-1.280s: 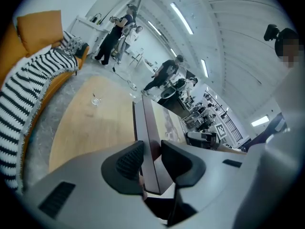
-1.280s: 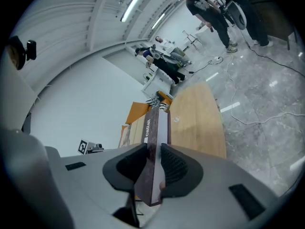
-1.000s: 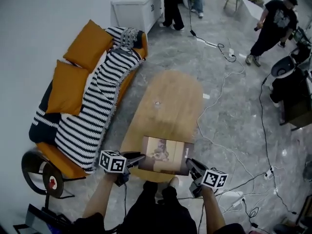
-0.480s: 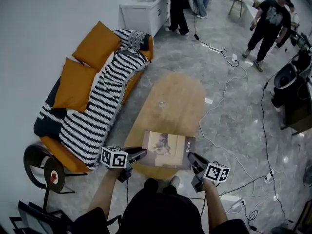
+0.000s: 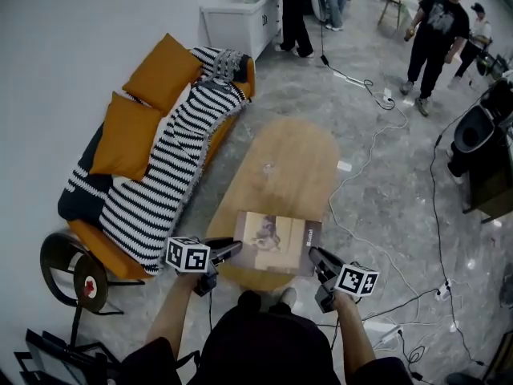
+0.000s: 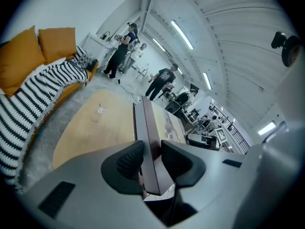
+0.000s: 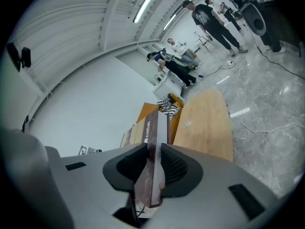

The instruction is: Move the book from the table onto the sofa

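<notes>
Well left of the left gripper (image 5: 232,249), sofa (image 5: 104,251) not yet reached; pinched at one edge in that gripper, at the other in the right gripper (image 5: 315,256), book (image 5: 276,243) held above the near end of the table (image 5: 280,167), carry left to do

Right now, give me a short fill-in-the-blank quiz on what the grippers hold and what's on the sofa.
1. The left gripper and right gripper are both shut on the ____.
2. The blanket on the sofa is black and white ____.
3. The sofa's two cushions are ____ in colour.
Missing words: book; striped; orange.
</notes>
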### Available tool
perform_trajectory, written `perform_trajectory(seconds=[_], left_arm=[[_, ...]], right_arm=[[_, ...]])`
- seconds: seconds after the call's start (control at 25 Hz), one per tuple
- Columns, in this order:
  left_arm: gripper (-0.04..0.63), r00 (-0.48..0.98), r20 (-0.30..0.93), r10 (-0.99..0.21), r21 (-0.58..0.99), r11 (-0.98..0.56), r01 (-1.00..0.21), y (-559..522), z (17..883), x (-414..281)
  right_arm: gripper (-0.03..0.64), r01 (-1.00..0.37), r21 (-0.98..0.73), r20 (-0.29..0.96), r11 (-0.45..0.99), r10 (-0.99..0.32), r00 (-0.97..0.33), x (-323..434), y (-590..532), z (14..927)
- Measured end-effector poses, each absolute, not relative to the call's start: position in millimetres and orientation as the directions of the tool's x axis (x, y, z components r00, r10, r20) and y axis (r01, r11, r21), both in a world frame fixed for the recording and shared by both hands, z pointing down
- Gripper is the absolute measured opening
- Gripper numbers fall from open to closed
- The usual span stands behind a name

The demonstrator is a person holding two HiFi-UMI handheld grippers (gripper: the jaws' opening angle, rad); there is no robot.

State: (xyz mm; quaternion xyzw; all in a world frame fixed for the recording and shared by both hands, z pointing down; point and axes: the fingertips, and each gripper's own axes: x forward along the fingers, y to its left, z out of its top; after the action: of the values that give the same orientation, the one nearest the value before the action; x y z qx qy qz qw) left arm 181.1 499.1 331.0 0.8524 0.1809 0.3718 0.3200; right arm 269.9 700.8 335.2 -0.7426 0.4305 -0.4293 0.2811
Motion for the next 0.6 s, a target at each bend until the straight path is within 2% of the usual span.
perform_trajectory(seconds=[0.32, 0.6], left_arm=[[0.127, 0.688, 0.510, 0.516, 0.687, -0.726, 0.036, 510.4, 327.9, 166.9], [0.127, 0.742, 0.519, 0.425, 0.676, -0.735, -0.053, 523.7, 327.4, 130.6]], right_arm=[[0.107, -0.418, -0.797, 0.376, -0.437, -0.899, 0.224, 265.3, 706.7, 334.1], [0.107, -0.468, -0.802, 0.365, -0.371, -0.925, 0.107, 252.5, 707.7, 338.9]])
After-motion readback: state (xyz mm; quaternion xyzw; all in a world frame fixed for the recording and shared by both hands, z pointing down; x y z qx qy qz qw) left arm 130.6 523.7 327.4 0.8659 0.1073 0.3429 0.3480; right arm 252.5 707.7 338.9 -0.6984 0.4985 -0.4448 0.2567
